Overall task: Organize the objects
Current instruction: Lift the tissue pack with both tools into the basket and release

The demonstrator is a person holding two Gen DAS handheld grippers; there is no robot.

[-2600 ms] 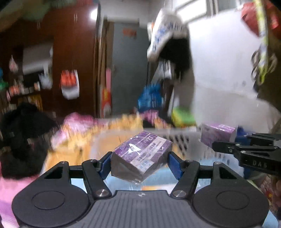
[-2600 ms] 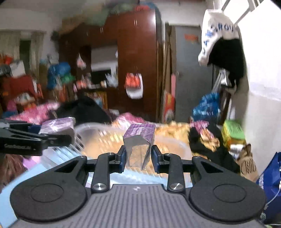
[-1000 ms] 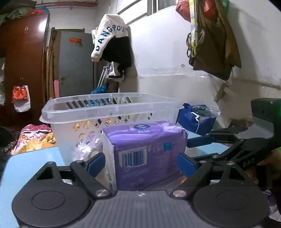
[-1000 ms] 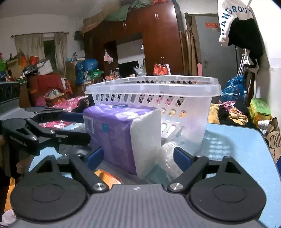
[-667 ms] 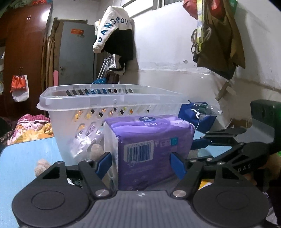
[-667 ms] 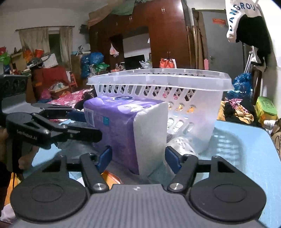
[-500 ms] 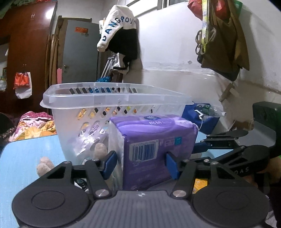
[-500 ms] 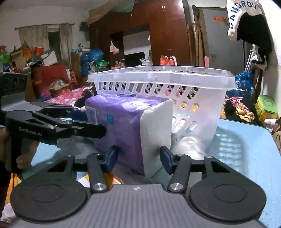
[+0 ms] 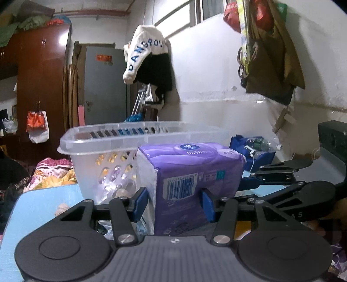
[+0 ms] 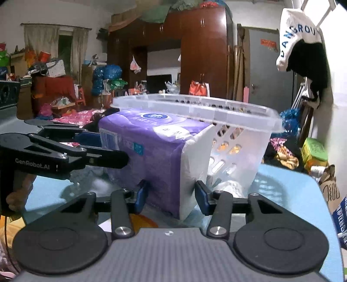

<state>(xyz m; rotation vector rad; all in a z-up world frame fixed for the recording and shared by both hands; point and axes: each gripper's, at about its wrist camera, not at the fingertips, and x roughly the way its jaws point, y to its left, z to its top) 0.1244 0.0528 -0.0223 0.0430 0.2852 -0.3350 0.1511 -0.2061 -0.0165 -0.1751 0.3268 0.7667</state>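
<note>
On the light-blue table (image 9: 41, 195), just in front of the clear perforated plastic basket (image 9: 104, 143), stands the purple tissue pack (image 9: 195, 169), pinched at opposite corners by left gripper (image 9: 173, 200) and right gripper (image 10: 171, 195), blue pads pressed against its wrapper.

A white plastered wall (image 9: 216, 71) carries a hung white-and-black garment (image 9: 147, 60) and a brown bag (image 9: 273, 63) — a window (image 9: 195, 13) sits high above. A grey door (image 9: 104, 86) stands beside a dark red wardrobe (image 10: 201, 56). Across the room, a curtained window (image 10: 54, 50) and piled clutter (image 10: 56, 86) — the worktop (image 10: 286, 184) is pale blue.
</note>
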